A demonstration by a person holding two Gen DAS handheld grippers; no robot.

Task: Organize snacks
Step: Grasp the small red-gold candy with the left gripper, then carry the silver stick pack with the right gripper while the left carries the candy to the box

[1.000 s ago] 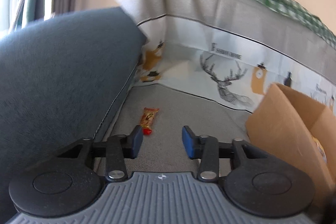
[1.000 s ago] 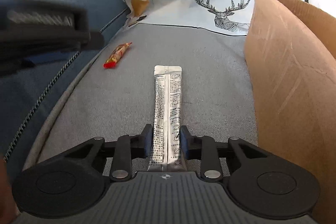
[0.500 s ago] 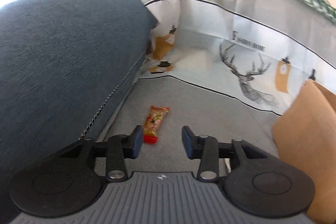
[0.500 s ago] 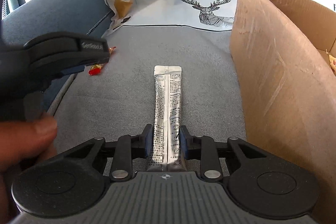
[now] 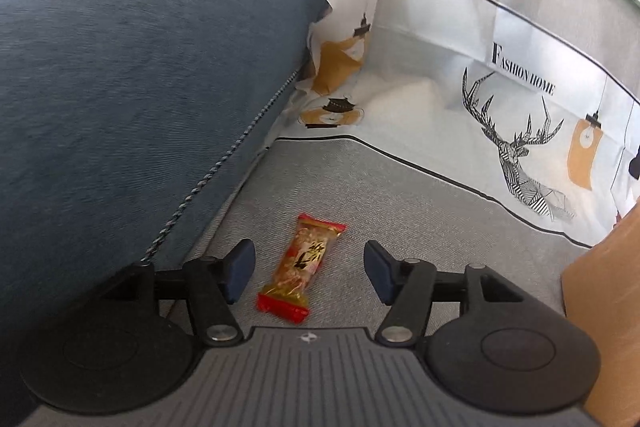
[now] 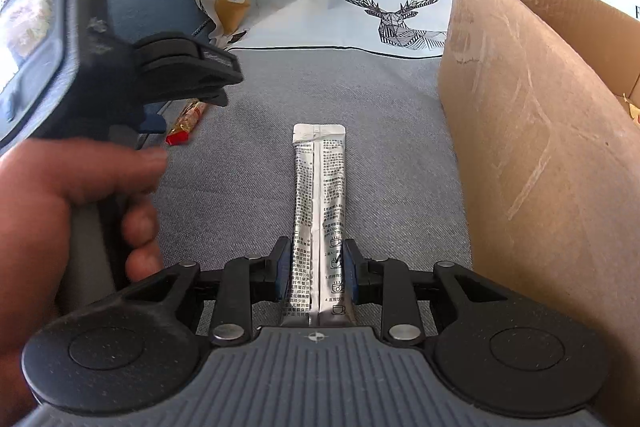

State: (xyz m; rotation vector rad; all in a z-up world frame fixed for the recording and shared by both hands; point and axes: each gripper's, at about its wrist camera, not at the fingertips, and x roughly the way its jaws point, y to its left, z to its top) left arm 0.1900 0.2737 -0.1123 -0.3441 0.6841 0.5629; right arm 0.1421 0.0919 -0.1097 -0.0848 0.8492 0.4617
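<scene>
1. Snack bar (image 5: 303, 266) in a red and gold wrapper lies flat on the grey sofa seat (image 5: 420, 227), near the seat's left edge where the blue cushion (image 5: 120, 87) rises.
2. My left gripper (image 5: 306, 269) hangs over it with its jaws opening; the bar sits between the two pads and touches neither, nearer the left one.
3. Its long axis runs almost along the way my fingers point, leaning a little right at the far end, so the jaws would close across its narrow width.
4. My right gripper (image 6: 316, 275) is clenched on a silver stick sachet (image 6: 319, 203), whose length points straight ahead over the seat.
5. Beside it, at the seat's right edge, stands the cardboard box (image 6: 520, 131).
6. I judge the left hand far nearer the bar; whether the pads have reached the fabric I cannot tell.
</scene>
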